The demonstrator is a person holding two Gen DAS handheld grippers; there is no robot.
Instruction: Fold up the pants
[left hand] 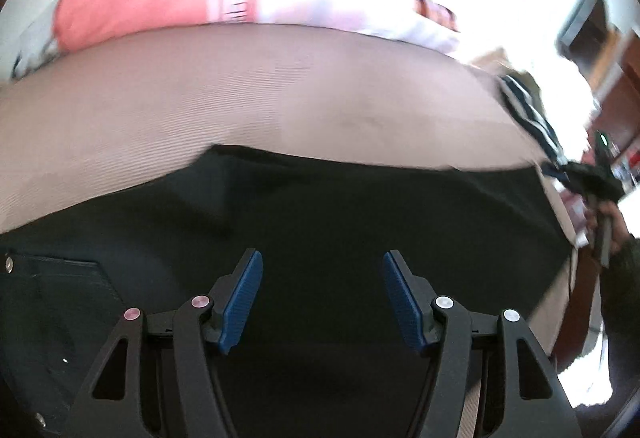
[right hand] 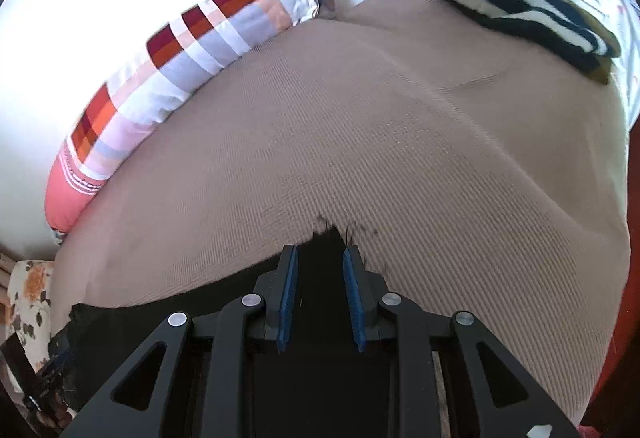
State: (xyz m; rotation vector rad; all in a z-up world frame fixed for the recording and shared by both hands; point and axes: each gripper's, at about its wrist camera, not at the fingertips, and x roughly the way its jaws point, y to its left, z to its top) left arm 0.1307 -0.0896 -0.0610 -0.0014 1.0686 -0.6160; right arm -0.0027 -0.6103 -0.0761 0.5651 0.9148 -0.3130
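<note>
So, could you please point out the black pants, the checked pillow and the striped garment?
black pants [left hand: 340, 206], left wrist view, flat middle.
checked pillow [right hand: 176, 66], right wrist view, patterned side.
striped garment [right hand: 520, 10], right wrist view, top stripes.

Pants [left hand: 320, 206] on bedspread [left hand: 240, 86], pillow [left hand: 132, 6] behind.

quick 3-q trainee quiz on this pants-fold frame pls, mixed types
1. True or false: the left gripper is open above the black pants.
2. The striped folded garment lies on: A) the beige bedspread's far corner B) the pants C) the checked pillow.
3. Fill in: black cloth sits between the right gripper's ____ pads.

Key: 1 true; 2 A; 3 blue
</note>
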